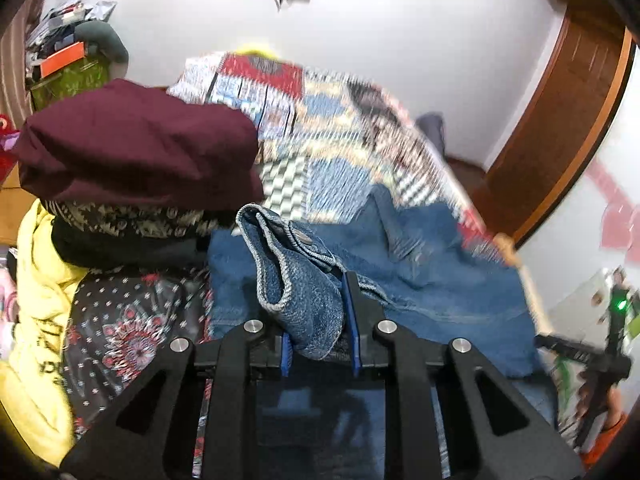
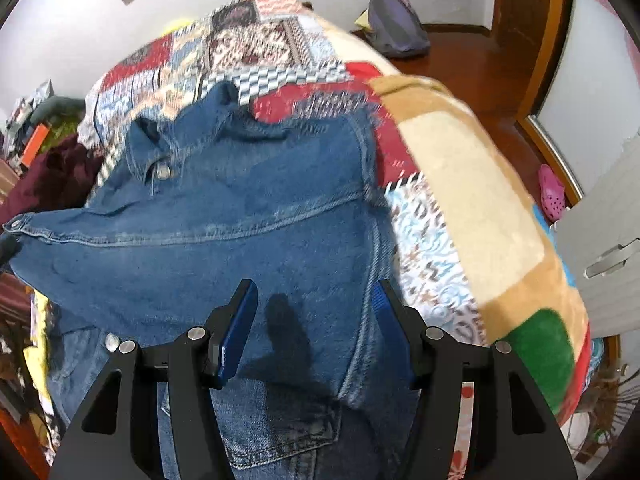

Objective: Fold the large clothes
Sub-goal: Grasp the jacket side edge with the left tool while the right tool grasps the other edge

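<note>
A bedroom at home is showing: a patchwork blanket (image 2: 460, 184) covering the bed, clothes piling (image 1: 132, 148) at nine o'clock.

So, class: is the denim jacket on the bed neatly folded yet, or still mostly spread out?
Mostly spread out. The denim jacket lies open across the bed, and the left hand-held gripper pinches a bunched cuff.

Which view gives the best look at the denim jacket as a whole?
The right wrist view: the denim jacket lies spread over the patchwork quilt, collar visible. The left wrist view mainly shows a cuff bunched in the left gripper.
</note>
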Demonstrator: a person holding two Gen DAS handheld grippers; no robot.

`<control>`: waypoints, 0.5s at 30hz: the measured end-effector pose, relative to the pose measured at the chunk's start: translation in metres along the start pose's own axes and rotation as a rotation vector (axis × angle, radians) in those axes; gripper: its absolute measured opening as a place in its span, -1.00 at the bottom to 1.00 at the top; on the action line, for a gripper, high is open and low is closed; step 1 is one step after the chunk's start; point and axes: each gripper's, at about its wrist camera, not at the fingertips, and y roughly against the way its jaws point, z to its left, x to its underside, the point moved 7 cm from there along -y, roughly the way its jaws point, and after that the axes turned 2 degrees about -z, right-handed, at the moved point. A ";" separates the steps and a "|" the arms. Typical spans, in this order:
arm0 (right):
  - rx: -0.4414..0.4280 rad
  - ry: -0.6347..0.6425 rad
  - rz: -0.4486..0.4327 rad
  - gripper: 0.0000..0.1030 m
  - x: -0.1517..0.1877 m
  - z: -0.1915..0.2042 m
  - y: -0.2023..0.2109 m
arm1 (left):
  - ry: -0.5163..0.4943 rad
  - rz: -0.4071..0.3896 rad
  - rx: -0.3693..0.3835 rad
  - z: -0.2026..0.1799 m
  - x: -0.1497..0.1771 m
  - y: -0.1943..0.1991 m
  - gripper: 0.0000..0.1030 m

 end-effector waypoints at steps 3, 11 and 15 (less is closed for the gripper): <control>0.025 0.027 0.035 0.10 0.009 0.003 -0.011 | -0.032 0.102 -0.065 0.012 0.027 -0.021 -0.53; 0.092 0.064 0.023 0.36 0.016 -0.002 -0.013 | -0.018 0.192 -0.149 0.041 0.066 -0.033 0.12; 0.085 0.058 0.036 0.36 0.016 -0.005 -0.011 | -0.012 0.197 -0.133 0.047 0.069 -0.025 0.26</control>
